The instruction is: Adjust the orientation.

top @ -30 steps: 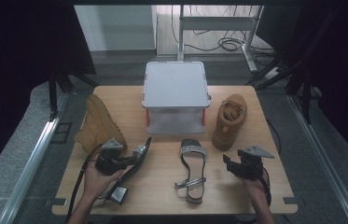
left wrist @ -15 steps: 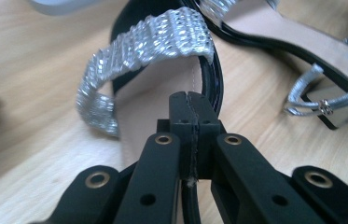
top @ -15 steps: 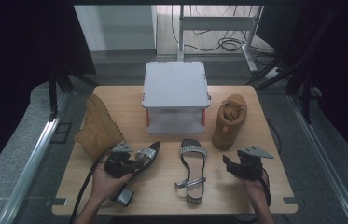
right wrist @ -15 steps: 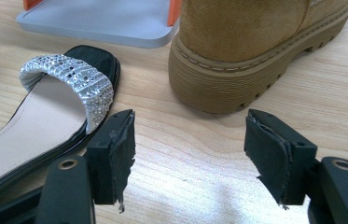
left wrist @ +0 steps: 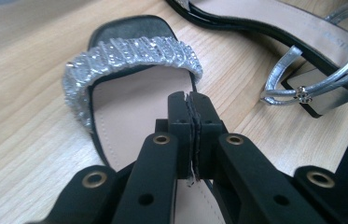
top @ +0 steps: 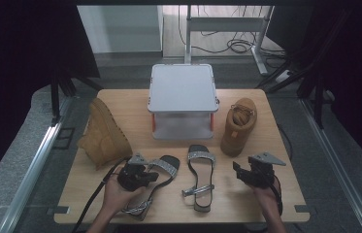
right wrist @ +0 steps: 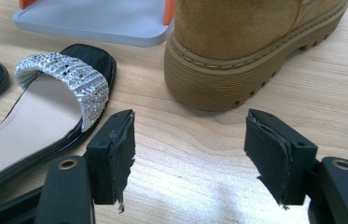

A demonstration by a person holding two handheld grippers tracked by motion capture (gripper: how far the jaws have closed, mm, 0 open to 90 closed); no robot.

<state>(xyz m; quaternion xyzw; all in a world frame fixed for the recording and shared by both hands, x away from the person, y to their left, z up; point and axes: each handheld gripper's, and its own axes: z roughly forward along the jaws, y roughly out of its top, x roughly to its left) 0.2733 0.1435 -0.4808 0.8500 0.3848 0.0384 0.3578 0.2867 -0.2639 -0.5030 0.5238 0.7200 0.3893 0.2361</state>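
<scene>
A black sandal with a glittery silver band point(top: 163, 167) point(left wrist: 129, 56) lies flat at the table's front left. My left gripper point(top: 150, 175) point(left wrist: 191, 100) sits low over its footbed, jaws pressed together at the sandal's inner edge and holding it. The matching sandal point(top: 200, 177) point(left wrist: 274, 23) point(right wrist: 45, 107) lies just to the right, toe pointing away. At the front right, my right gripper point(top: 237, 170) point(right wrist: 190, 135) rests open with only bare wood between its pads. It points at the gap between that second sandal and an upright tan boot point(top: 239, 124) point(right wrist: 246, 51).
A second tan boot point(top: 103, 136) lies on its side at the left. A grey two-level stand with orange posts point(top: 183, 90) point(right wrist: 92, 16) stands at the back middle of the wooden table point(top: 290, 194). Black cables trail off the front edge.
The left hand has slid to the right with the sandal. The sandal now lies closer to its mate, toe turned more toward the back right. The right gripper has stayed put.
</scene>
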